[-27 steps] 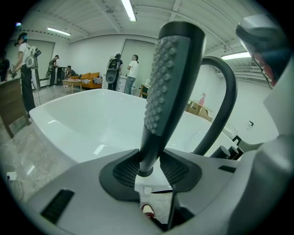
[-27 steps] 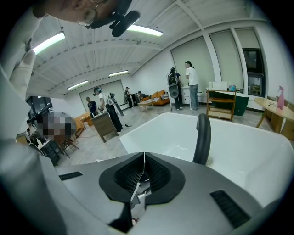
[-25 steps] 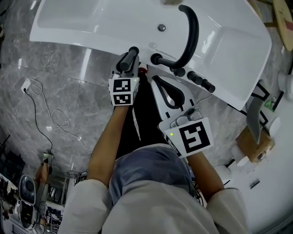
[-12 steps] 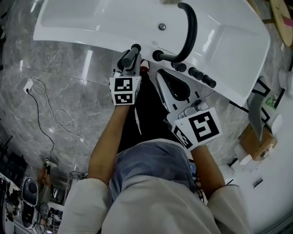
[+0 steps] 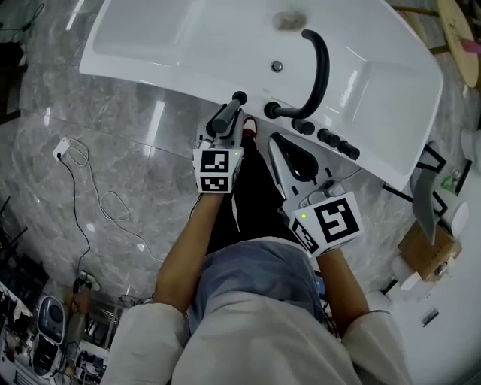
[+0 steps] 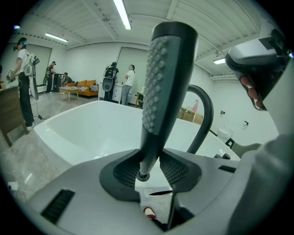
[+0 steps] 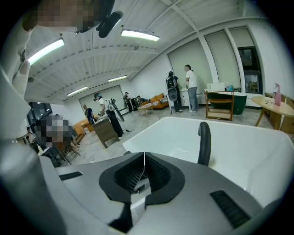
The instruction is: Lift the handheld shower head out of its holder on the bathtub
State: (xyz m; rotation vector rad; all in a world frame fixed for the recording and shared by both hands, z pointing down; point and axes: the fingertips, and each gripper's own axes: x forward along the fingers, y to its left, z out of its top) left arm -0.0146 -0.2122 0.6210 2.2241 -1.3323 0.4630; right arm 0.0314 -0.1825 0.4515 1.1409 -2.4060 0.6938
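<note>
Fingers of the left gripper [image 6: 149, 160] clamp the shower head [image 6: 167, 82]: lift straight toward 12 o'clock, right gripper [image 7: 143, 167] fingers closed, empty.

Well to the left of your left claw [image 5: 223, 124], a white plug and cable [image 5: 62, 149] loop over the grey marble floor [image 5: 143, 113]. Just beyond your right claw [image 5: 276, 140] rises an arched black spout [image 5: 320, 64], with a row of black knobs [image 5: 334, 140] near that claw's right side. Farther right sits a cardboard box [image 5: 428, 252]. Far ahead of the left claw, people [image 6: 131, 80] stand near an orange sofa [image 6: 86, 85] under strip lights [image 6: 121, 13].
</note>
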